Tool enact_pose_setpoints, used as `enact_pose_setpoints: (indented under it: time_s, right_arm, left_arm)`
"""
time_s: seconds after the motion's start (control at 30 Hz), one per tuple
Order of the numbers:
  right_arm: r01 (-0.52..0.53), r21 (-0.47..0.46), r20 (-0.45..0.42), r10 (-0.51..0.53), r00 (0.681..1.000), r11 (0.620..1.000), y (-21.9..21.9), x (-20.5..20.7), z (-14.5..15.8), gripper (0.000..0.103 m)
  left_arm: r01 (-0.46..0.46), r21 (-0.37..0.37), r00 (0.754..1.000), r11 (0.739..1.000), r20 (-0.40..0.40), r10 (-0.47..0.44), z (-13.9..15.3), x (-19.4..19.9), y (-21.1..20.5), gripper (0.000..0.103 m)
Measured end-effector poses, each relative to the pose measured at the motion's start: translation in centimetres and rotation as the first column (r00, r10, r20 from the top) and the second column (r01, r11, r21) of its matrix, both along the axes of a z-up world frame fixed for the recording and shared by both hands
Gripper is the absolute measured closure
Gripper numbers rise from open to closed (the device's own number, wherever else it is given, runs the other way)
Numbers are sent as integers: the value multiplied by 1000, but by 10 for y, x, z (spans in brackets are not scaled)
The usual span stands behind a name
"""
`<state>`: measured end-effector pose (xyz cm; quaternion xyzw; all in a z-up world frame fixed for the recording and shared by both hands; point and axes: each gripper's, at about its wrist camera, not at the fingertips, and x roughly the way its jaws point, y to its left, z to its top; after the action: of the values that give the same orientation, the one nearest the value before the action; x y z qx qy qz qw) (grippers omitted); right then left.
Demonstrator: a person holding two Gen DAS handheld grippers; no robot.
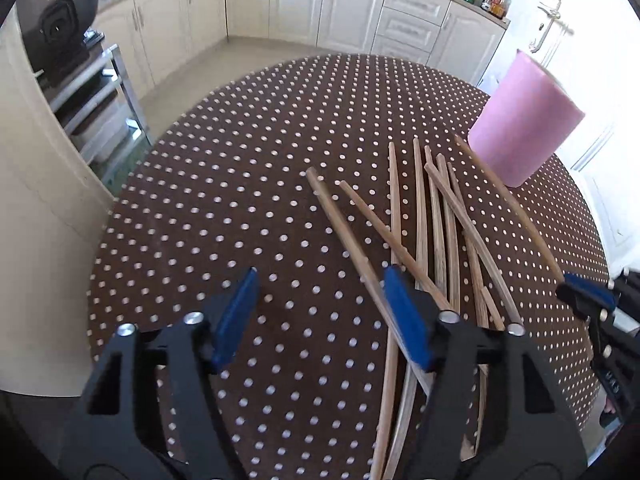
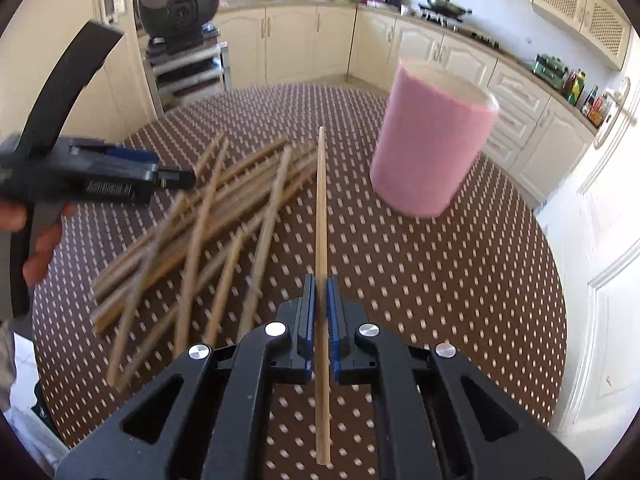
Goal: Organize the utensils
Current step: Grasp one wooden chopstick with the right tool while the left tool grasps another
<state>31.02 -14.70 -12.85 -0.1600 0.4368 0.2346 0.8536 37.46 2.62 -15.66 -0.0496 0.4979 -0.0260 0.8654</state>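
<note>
Right gripper clamped tight on single wooden chopstick, tip aimed toward pink cup on polka-dot table. Left gripper jaws apart, nothing between them, hovering over chopstick pile beside cup. Pile blurry in right view, maybe ten-ish sticks.

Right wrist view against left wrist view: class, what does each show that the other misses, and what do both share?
Only the right wrist view shows the right gripper shut on a single chopstick, and a hand holding the other tool. Only the left wrist view shows the left gripper open over bare cloth. Both share the pink cup, the chopstick pile and the dotted table.
</note>
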Motion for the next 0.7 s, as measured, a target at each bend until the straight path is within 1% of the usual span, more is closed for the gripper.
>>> enact_pose_setpoints:
  time_s: [0.07,0.17,0.23,0.3,0.4,0.47,0.5,0.53,0.63,0.7]
  right_arm:
    - [-6,-21,-22,5,1000,1000,-5,0,-6,98]
    - [-8,-36,-51,6,999,999,-9,0,-13,98]
    - [-5,-47,-62,2,998,999,-10,4,-17,98]
    - [-7,-39,-69,5,998,999,-10,11,-17,97]
    - [-9,-54,-75,5,997,998,1,28,-18,97]
    - [-4,-59,-74,0,997,998,9,40,-17,90]
    - [-2,-64,-74,-3,997,998,14,46,-16,83]
    - [0,-67,-74,-5,997,998,17,52,-16,79]
    - [3,-58,-91,-9,996,998,31,69,-16,79]
    - [13,-79,-99,-20,995,997,40,81,-19,79]
  left_arm:
    - [-8,31,1000,999,2,8,0,5,-3,48]
    - [-9,37,1000,999,-7,9,-1,13,-5,55]
    - [-13,60,1000,998,-6,13,-2,17,-7,67]
    - [-15,50,1000,999,-6,15,-1,20,-4,69]
    - [-11,43,1000,999,-2,11,-1,19,1,77]
    - [-7,41,1000,999,-4,7,-1,22,4,77]
    - [-6,38,1000,999,-6,7,-1,22,4,78]
    - [-5,31,1000,1000,-8,6,-1,22,5,79]
    - [3,28,1000,1000,-9,-3,-2,23,5,83]
    - [2,26,1000,1000,-7,-2,-2,21,3,84]
